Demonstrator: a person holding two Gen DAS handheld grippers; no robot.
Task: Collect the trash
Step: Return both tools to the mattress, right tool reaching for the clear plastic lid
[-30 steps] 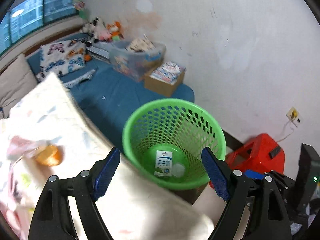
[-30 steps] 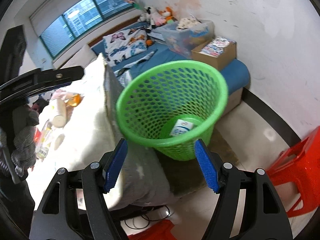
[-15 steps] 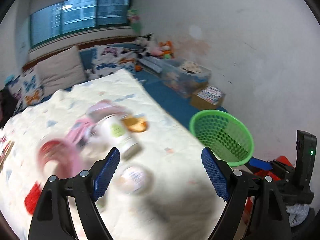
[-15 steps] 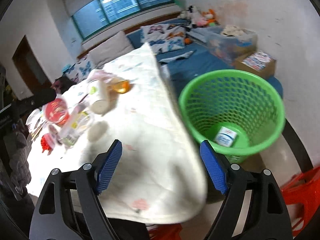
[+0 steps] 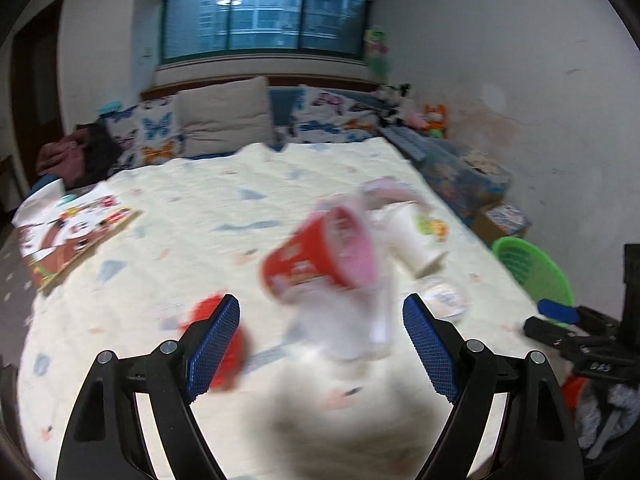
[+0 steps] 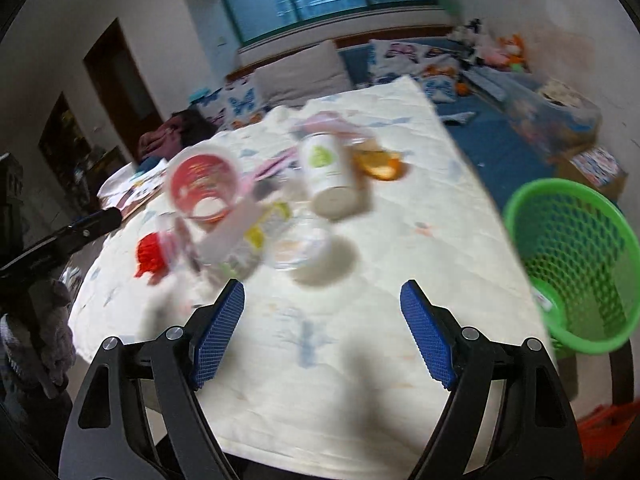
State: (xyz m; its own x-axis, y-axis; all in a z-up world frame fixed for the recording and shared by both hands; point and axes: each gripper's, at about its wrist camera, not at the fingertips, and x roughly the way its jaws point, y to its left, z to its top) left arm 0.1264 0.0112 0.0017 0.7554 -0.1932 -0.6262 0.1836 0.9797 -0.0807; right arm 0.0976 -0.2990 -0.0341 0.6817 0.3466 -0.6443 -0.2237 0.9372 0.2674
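Observation:
Trash lies in a blurred heap on the cream bed cover (image 5: pixel 240 216): a red cup (image 5: pixel 316 256) (image 6: pixel 202 184), a white cup with a green label (image 5: pixel 416 236) (image 6: pixel 326 168), a clear lid (image 6: pixel 298 248), a red wrapper (image 5: pixel 216 344) (image 6: pixel 150 252) and an orange wrapper (image 6: pixel 382 164). The green basket (image 6: pixel 576 256) (image 5: pixel 528 268) stands at the bed's right edge. My left gripper (image 5: pixel 320 348) is open and empty just before the red cup. My right gripper (image 6: pixel 322 332) is open and empty over the cover, short of the heap.
Pillows (image 5: pixel 224 116) line the bed's far end under a window. A picture book (image 5: pixel 72 236) lies at the left of the cover. Boxes (image 6: pixel 592 164) and soft toys sit on the blue bench along the right wall. A red stool (image 6: pixel 608 428) is low right.
Both grippers have swung left, away from the green basket and toward the heap of trash on the bed. Both have stayed open.

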